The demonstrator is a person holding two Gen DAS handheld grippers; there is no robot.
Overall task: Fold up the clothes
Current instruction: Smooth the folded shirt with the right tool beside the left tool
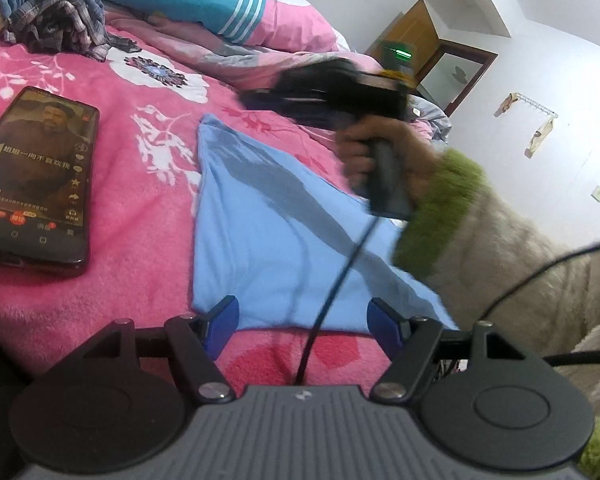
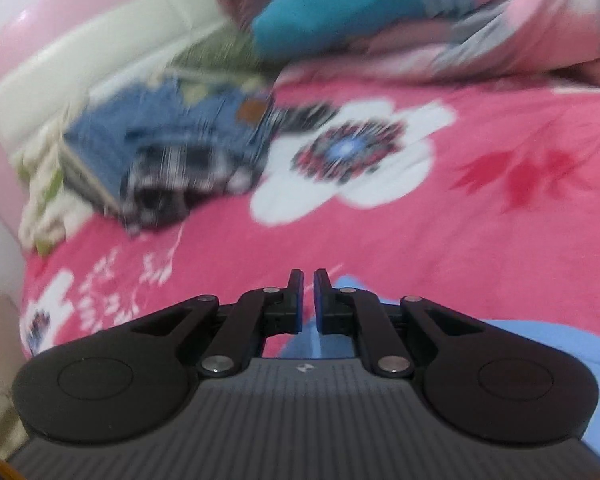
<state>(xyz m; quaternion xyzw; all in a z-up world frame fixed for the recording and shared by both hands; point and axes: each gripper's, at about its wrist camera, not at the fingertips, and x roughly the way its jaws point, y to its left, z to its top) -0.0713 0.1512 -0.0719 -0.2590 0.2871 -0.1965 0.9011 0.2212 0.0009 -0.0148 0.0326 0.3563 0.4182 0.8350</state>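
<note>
You are getting open pink floral blanket (image 1: 148, 184) between the black phone (image 1: 36, 178) and the light-blue folded cloth (image 1: 268, 232).

open left tool (image 1: 302, 322), blue garment (image 1: 268, 236), phone (image 1: 36, 176)

Even, soft indoor light. Left wrist view is mostly sharp, with motion blur on the black handheld gripper (image 1: 324, 92); its shadow crosses the light-blue cloth (image 1: 268, 232). Right wrist view is motion-smeared throughout. Fisheye curvature bends the edges.
</note>
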